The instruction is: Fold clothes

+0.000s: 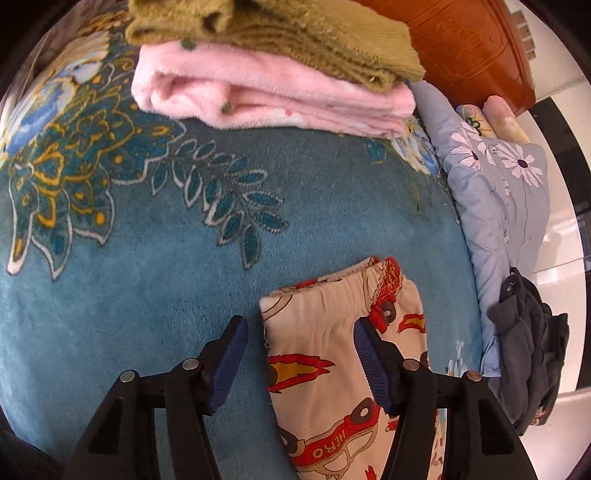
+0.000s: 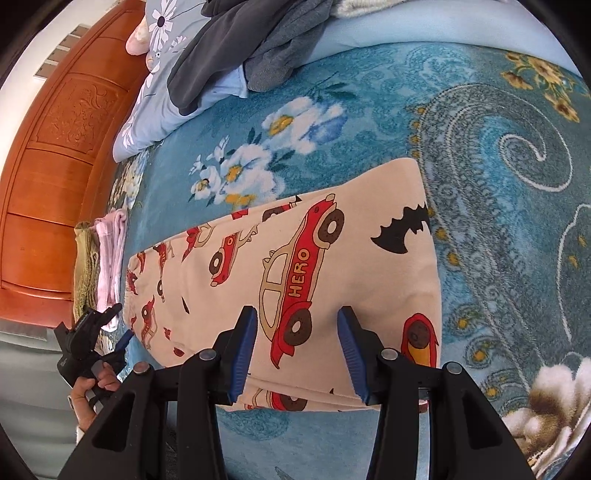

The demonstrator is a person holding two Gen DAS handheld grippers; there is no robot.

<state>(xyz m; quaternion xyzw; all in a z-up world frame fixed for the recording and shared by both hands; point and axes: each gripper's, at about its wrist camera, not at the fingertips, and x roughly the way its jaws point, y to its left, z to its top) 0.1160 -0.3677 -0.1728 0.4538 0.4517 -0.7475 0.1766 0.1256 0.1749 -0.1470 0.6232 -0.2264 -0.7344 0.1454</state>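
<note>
Beige pants printed with red cars point(image 2: 295, 258) lie folded flat on the teal floral blanket point(image 2: 498, 184). My right gripper point(image 2: 297, 350) stands open just above their near edge, with a red "HERO" car showing between the pads and no cloth pinched. In the left wrist view the elastic waistband end of the pants point(image 1: 332, 332) sits between the fingers of my open left gripper point(image 1: 299, 354). One blue pad point(image 1: 369, 354) is over the cloth and the other is over the bare blanket point(image 1: 147, 277). From the right wrist view, the left gripper point(image 2: 118, 325) shows at the pants' far left end, held by a hand.
A folded pink garment point(image 1: 273, 96) with an olive one point(image 1: 277, 33) on top sits on the blanket beyond the waistband. Dark grey clothes point(image 2: 240, 44) lie heaped on a light-blue flowered quilt point(image 1: 498, 192). A carved wooden headboard point(image 2: 55, 147) borders the bed.
</note>
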